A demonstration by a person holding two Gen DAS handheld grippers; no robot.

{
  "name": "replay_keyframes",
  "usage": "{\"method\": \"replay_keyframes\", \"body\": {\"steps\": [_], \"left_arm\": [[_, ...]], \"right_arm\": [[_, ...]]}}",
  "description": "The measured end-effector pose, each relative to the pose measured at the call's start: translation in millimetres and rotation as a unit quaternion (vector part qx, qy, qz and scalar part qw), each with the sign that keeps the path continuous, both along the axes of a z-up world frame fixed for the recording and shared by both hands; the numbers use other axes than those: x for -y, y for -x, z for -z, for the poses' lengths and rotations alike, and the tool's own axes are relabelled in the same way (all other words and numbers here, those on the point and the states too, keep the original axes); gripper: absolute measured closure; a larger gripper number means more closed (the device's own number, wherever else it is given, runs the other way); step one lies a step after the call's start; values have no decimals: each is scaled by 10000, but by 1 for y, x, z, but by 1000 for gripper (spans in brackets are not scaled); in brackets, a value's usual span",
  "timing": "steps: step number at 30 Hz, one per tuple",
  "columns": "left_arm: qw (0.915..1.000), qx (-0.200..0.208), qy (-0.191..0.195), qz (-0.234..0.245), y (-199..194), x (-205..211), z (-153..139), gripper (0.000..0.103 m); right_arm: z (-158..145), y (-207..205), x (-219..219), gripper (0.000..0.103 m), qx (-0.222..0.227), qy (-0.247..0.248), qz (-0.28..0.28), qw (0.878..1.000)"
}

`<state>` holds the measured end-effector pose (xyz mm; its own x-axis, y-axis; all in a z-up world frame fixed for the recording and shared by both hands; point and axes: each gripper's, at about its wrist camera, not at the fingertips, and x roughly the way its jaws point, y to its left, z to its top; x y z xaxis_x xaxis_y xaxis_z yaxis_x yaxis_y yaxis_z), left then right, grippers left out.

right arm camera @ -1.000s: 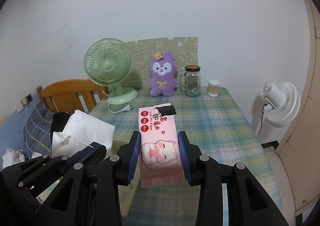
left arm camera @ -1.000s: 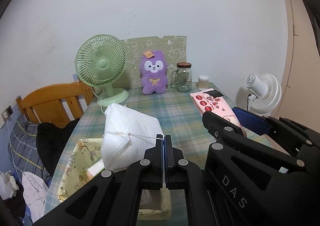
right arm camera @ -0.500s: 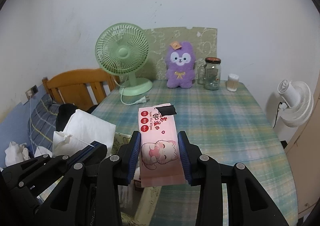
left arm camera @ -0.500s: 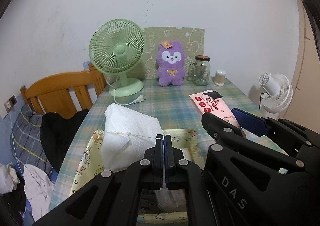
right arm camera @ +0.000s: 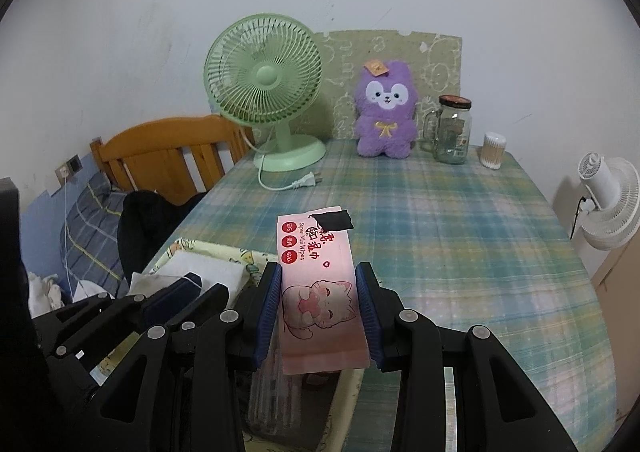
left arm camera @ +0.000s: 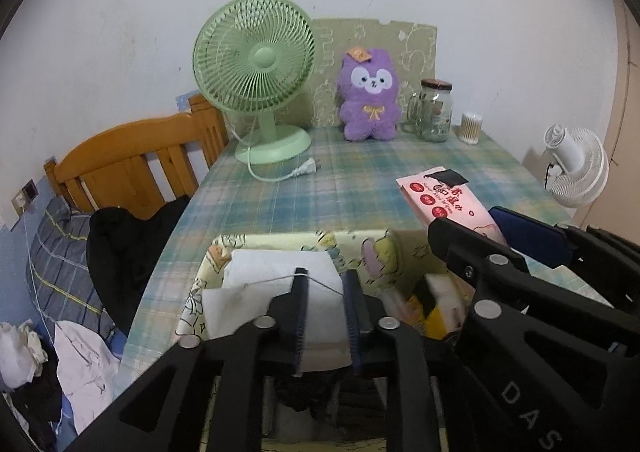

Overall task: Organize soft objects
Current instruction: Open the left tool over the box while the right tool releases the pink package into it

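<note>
Left wrist view showed the yellow cartoon-print fabric basket [left arm camera: 404, 252] across the lower centre on the plaid-clothed table [left arm camera: 340, 180], its inside open to view; the right wrist view caught only its near rim at lower left. In that basket lay the white folded drawstring cloth bag [left arm camera: 276, 284]. The left gripper [left arm camera: 325, 316] had just been opening, jaws a little apart around the bag, pads seemingly off it. Lower centre in the right view, the right gripper [right arm camera: 319, 308] clamped the pink cat-print wet-wipes pack [right arm camera: 316, 264] above the basket's edge.
</note>
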<state>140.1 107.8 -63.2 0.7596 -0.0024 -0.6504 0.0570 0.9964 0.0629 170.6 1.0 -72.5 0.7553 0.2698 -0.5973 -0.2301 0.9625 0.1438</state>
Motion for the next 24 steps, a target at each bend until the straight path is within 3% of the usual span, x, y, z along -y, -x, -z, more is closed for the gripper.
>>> {"method": "replay_keyframes", "body": {"steps": [4,6,12,22,24], "left_arm": [[9998,-167,64,-38,0,-7,8,61],[9997,-225,80,-29,1,-10,10,45],[9992,-319,184,132,13,-8,12,23],[9972,-675,290,142,24,-3,24,19],[9973,-673,266,138,27,-1,24,19]], "right_arm": [[7,-1,-8,62,-92,12,-110,9999],[11,-1,-13,62,-153,37,-176,9997],[19,0,-18,62,-285,87,-248,9993],[32,9,-18,61,-511,172,-399,9977],[33,10,-17,56,-533,161,-453,9974]]}}
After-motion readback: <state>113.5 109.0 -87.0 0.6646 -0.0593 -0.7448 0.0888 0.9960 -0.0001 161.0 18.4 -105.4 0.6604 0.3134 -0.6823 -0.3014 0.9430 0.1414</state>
